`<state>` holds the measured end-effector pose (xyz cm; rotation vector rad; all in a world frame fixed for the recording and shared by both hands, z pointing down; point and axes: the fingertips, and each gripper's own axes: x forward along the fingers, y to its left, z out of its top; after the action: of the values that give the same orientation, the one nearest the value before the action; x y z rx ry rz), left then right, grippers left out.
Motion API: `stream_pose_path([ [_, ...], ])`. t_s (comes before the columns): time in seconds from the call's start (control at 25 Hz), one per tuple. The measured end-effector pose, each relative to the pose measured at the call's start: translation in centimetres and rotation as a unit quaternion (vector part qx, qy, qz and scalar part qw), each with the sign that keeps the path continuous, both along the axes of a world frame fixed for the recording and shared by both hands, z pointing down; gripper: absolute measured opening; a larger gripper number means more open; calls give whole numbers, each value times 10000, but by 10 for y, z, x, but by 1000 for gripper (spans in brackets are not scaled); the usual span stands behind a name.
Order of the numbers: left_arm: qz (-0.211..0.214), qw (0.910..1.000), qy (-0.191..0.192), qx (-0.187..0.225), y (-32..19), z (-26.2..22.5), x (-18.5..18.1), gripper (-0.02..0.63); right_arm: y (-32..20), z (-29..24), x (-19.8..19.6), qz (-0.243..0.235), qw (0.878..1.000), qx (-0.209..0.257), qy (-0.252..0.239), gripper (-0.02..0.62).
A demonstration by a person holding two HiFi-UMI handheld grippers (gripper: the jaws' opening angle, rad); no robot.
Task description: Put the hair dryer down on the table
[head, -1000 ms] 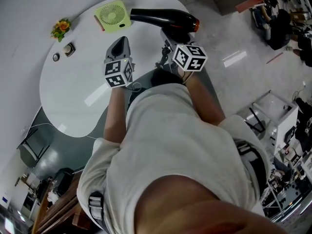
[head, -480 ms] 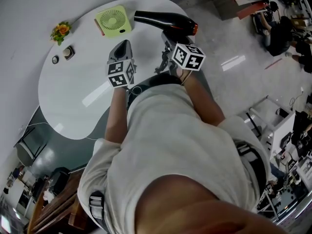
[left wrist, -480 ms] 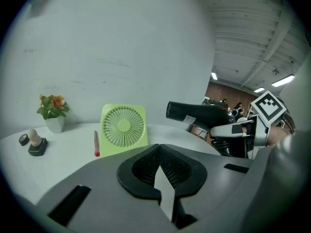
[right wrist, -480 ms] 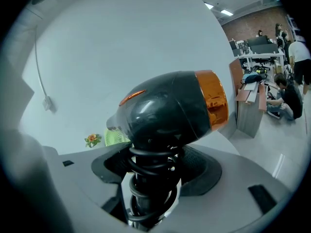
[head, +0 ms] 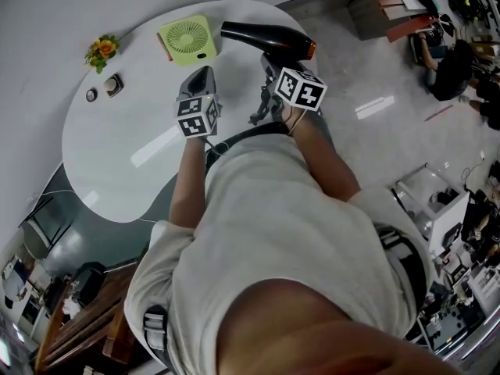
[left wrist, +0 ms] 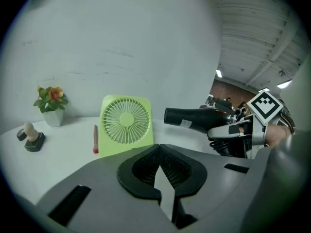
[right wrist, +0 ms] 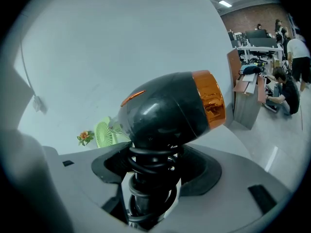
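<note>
The black hair dryer [head: 262,37] with an orange rear ring hangs over the far right part of the white table [head: 117,155]. Its barrel points left toward the fan. My right gripper [head: 269,67] is shut on its handle, which has the cord wound round it [right wrist: 148,171]. The dryer's body [right wrist: 170,106] fills the right gripper view, so the tabletop below it is hidden. I cannot tell if the dryer touches the table. My left gripper [head: 199,75] hovers over the table left of the dryer, shut with nothing in it [left wrist: 158,152]. The left gripper view shows the dryer [left wrist: 194,120] off to its right.
A green square fan [head: 187,37] stands at the table's far edge just left of the dryer, with a red pen-like stick [left wrist: 95,139] beside it. A small flower pot [head: 101,49] and two small objects [head: 115,84] sit at far left. The table's edge [head: 312,61] drops off right of the dryer.
Both grippers have sunk a little toward the table, the right one still holding the dryer. The left jaws stay shut and empty.
</note>
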<state>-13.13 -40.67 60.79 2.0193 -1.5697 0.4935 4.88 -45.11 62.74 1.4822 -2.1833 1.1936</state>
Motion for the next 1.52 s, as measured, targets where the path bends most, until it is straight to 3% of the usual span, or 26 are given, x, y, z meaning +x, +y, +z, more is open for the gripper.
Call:
stream_pose_path([
  [0.76,-26,9987,224,-450,-20,30,-3,18,-21,45,-12,-134,9963,-811,268,285],
  [1.52,54,9985,245,-479,-21,34,-5,18,-19,58,-27,-315,9951,-920,180,288],
])
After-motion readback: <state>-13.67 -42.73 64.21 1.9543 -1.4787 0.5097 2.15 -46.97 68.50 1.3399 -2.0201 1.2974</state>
